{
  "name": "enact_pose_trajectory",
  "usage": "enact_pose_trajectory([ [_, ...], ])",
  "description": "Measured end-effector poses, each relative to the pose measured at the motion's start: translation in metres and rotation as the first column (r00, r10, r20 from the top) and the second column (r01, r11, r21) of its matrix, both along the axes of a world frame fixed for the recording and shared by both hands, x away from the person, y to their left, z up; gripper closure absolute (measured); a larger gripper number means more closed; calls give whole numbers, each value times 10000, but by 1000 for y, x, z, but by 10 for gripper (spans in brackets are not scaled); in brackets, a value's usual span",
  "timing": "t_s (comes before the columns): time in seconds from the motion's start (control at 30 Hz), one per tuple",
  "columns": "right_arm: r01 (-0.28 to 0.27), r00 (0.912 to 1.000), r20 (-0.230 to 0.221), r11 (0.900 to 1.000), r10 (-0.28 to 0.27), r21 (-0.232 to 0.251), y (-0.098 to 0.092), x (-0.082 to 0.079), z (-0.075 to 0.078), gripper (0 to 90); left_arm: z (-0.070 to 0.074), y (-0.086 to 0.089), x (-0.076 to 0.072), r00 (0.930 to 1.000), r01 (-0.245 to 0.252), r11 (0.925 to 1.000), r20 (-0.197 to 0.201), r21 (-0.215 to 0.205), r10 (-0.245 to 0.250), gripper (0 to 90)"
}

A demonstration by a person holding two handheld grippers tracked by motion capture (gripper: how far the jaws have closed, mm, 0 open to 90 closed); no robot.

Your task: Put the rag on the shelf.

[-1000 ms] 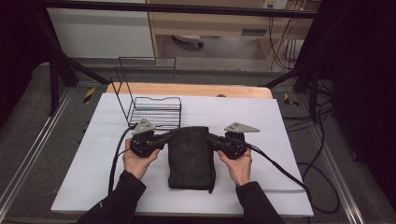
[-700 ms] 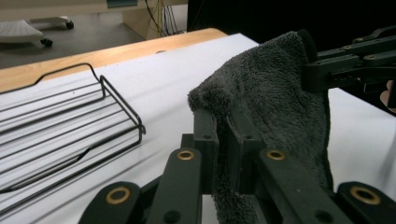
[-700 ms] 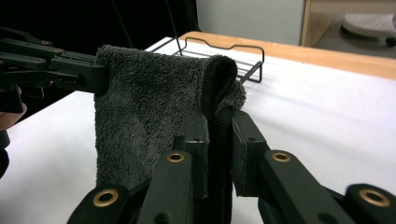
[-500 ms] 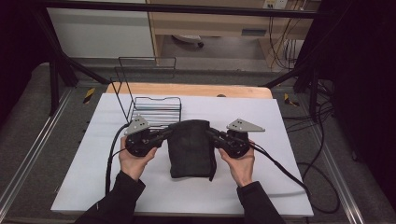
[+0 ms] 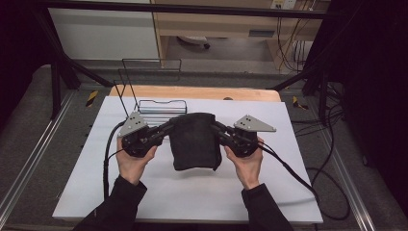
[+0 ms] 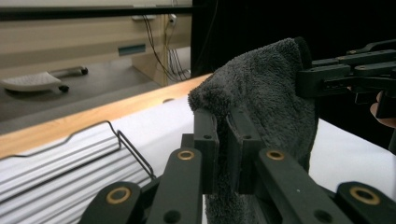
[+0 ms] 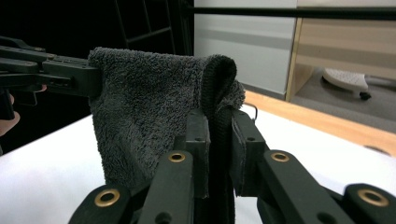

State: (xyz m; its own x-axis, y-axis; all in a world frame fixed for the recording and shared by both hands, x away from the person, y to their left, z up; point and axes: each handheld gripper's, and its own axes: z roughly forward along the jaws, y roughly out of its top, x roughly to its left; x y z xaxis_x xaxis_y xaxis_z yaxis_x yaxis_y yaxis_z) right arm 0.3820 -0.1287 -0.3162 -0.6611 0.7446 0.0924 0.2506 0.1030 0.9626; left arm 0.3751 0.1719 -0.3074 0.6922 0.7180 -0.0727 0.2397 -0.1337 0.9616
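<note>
Towel: a dark grey fluffy towel (image 5: 195, 142) hangs folded between the two grippers, over the middle of the desk. Its top edge runs side to side from one gripper to the other. Its long side points down, toward the person. I cannot tell if its bottom edge touches the desk.

Left gripper: the left gripper (image 5: 166, 129) is closed tight on the top left corner of the towel. In the left gripper view the two black jaws (image 6: 223, 144) pinch the cloth with almost no gap.

Right gripper: the right gripper (image 5: 217, 130) is closed tight on the top right corner of the towel. In the right gripper view the folded edge of the towel (image 7: 154, 121) sits squeezed between the jaws.

Hands: the left hand (image 5: 131, 161) and the right hand (image 5: 248, 163) each hold a gripper from below, in black sleeves.

Desk: the desk (image 5: 144, 192) has a white top with a wooden strip at the far edge.

Wire rack: a thin black wire rack (image 5: 161, 106) stands on the desk just behind the towel, a bit to the left.
</note>
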Motion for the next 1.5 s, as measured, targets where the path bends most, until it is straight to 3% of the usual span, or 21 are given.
enact_pose_trajectory([
  [0.3, 50, 9970, 778, 9999, -61, 137, 20, 0, 19, 799, 13, 15, 5, 9991, -322, 9988, 248, -373, 332, 830],
  [0.53, 84, 9940, 1091, 9995, -116, 301, 33, 2, 29, 799, 23, 28, 9, 9974, -552, 9961, 430, -691, 583, 831],
  [0.83, 176, 9847, 1726, 9994, -227, 310, 51, 5, 44, 799, 36, 43, 14, 9931, -814, 9892, 742, -1219, 909, 831],
  [1.5, 233, 9563, 2895, 9979, -400, 611, 87, 17, 85, 799, 74, 69, 20, 9709, -1379, 9651, 1624, -2226, 1762, 832],
])
